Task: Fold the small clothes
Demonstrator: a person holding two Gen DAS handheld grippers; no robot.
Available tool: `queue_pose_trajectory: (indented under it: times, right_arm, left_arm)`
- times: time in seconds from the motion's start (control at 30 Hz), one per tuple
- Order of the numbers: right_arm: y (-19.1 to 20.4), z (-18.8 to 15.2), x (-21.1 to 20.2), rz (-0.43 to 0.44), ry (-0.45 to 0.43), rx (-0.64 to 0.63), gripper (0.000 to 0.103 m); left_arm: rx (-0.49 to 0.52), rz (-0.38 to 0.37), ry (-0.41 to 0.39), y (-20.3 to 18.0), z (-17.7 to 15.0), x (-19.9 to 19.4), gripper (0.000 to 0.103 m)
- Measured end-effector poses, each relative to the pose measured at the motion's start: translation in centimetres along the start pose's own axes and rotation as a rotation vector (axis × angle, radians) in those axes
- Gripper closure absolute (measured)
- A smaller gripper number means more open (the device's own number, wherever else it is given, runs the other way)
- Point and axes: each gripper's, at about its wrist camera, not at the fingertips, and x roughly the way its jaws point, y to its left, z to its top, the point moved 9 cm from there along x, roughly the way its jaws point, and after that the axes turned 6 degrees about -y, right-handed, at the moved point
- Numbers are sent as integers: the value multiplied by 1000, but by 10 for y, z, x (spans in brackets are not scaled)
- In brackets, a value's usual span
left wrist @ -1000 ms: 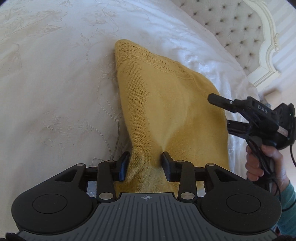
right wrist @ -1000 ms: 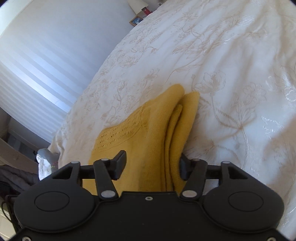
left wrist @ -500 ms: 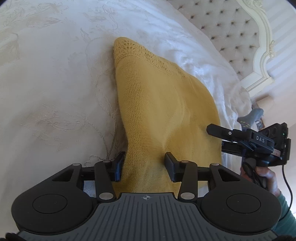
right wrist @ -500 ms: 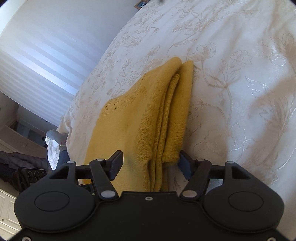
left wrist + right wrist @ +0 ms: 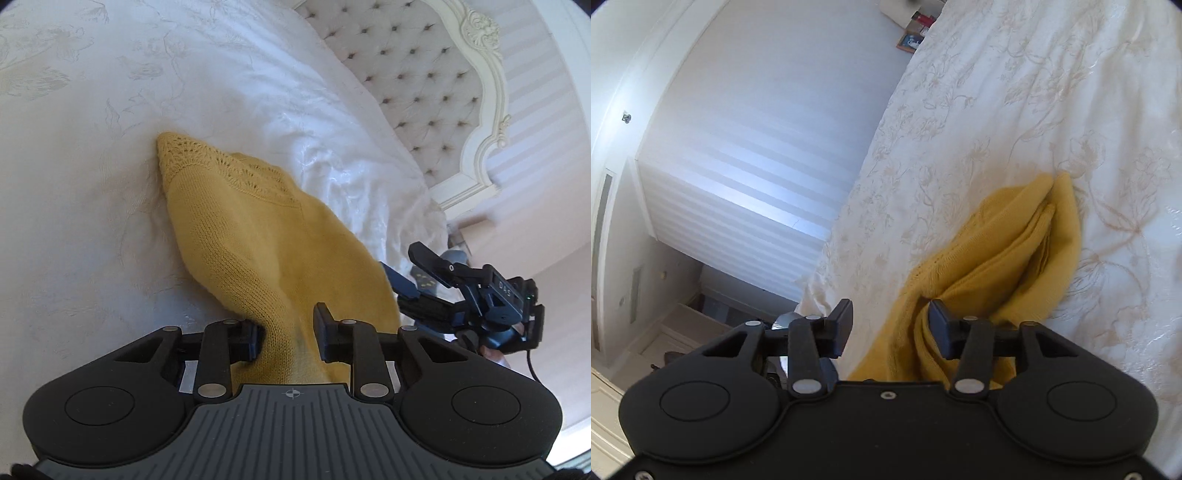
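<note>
Both grippers have narrowed, lifting one yellow knit garment (image 5: 258,251) off the bed (image 5: 92,184): left gripper (image 5: 286,332) and right gripper (image 5: 890,328) each pinch its fabric.

Both wrist views closely overlook the yellow knit (image 5: 258,251) (image 5: 1008,251).

**Clearance around the sweater**

Open bedspread (image 5: 74,221) left of the yellow sweater (image 5: 258,236); my left tongs (image 5: 284,332) can pass there. My right tongs (image 5: 413,280) crowd its right edge. The headboard (image 5: 424,74) blocks beyond, the wall (image 5: 757,129) past the bed's side.
</note>
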Motion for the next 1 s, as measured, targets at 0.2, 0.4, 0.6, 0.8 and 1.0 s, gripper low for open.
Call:
queue_pose_trajectory:
  times: [0.2,0.4,0.6,0.8,1.0]
  right_arm:
    - [-37,-27,-16,-177,81,-4,43]
    - [-50,-56,-17,-205,156,12,39]
    - [-49,-86,-4,-192,236,33,42]
    - [-27,-70,0,-134,190,86,80]
    - [-7,-56,8,-76,180,119,80]
  left_arm:
    - [17,117,30,27,-15,-7,78]
    - [180,273,-55,29,-8,-30,75]
    - [469,231,-95,-16,-19,-35,53]
    - [872,175,-12,-65,-72,-8,42]
    - [1041,202,-22,-84,-92,21,41]
